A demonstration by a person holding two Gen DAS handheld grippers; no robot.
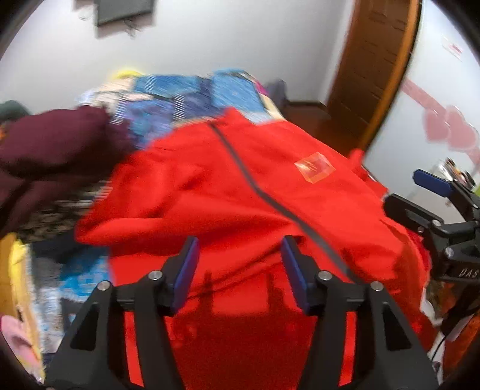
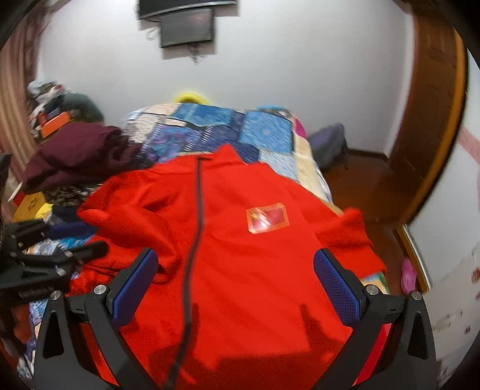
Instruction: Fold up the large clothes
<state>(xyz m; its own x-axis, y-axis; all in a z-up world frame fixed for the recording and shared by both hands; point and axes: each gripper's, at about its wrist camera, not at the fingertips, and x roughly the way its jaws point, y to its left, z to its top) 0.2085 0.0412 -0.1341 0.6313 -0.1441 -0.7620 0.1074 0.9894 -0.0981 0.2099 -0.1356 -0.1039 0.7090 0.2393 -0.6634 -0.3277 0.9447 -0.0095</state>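
A red zip jacket point(image 1: 240, 186) lies spread on the bed, collar at the far end, a dark zipper down its middle and a flag patch point(image 1: 314, 166) on the chest. It also shows in the right wrist view point(image 2: 249, 255), with the patch point(image 2: 267, 217). My left gripper point(image 1: 240, 255) is open and empty, hovering over the jacket's near hem. My right gripper point(image 2: 235, 270) is open wide and empty over the same hem. Each gripper shows in the other's view: the right one point(image 1: 432, 192) at the jacket's right side, the left one point(image 2: 75, 240) at its left sleeve.
A blue patchwork bedspread point(image 2: 228, 132) covers the bed. A maroon garment point(image 2: 81, 153) lies piled at the left, also in the left wrist view point(image 1: 51, 144). A wooden door point(image 2: 432, 129) stands at the right, a wall screen point(image 2: 186, 27) hangs at the far wall.
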